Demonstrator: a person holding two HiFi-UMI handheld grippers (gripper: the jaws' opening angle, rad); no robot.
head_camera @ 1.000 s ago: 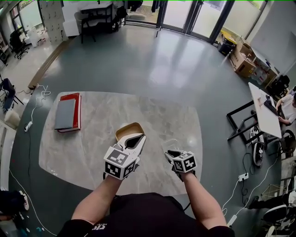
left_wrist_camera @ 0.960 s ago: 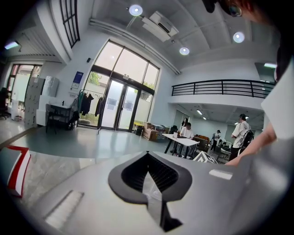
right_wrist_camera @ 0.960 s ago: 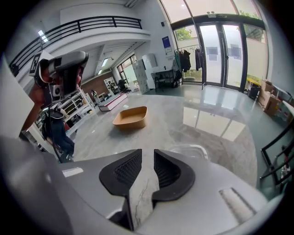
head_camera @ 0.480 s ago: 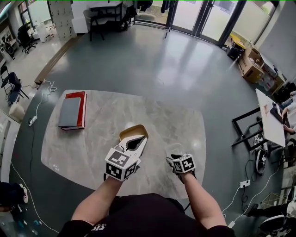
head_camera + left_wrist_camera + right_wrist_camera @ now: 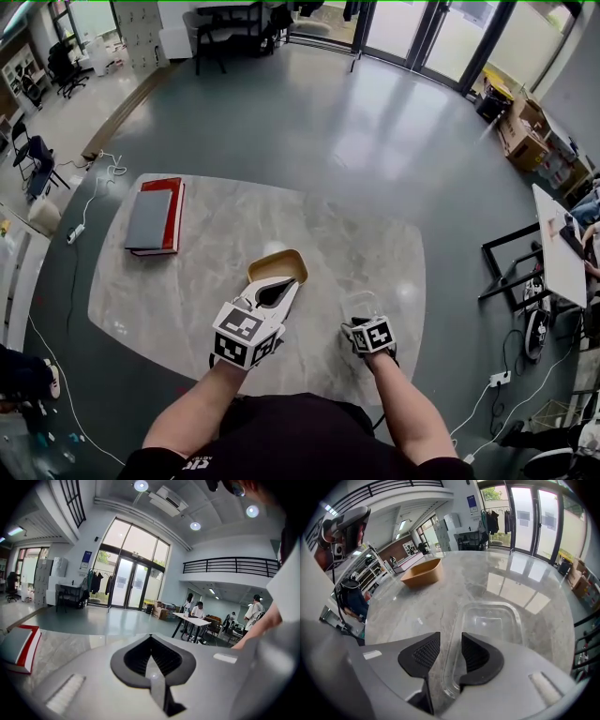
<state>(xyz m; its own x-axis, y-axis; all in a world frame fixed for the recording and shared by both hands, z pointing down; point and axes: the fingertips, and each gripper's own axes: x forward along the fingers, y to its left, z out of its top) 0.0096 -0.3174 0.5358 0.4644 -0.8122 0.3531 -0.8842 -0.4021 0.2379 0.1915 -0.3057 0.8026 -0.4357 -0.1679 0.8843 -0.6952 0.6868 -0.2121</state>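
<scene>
On a grey marble counter (image 5: 187,291), the right gripper (image 5: 450,637) hovers with its jaws apart, and the near rim of a clear rectangular plastic container (image 5: 492,620) shows between them. To its left, the left gripper (image 5: 151,637), jaws together and empty, is held near a tan rounded tray (image 5: 278,265). A red-and-grey book (image 5: 155,216) lies well apart.

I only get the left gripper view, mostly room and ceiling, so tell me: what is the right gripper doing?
Observer: The right gripper has its jaws apart over a clear plastic container, whose rim shows in the gap.
Operator: Anything in that container?
Observer: It looks empty.
Operator: And ahead of mine?
Observer: A tan tray lies just beyond the left gripper on the marble table.
</scene>
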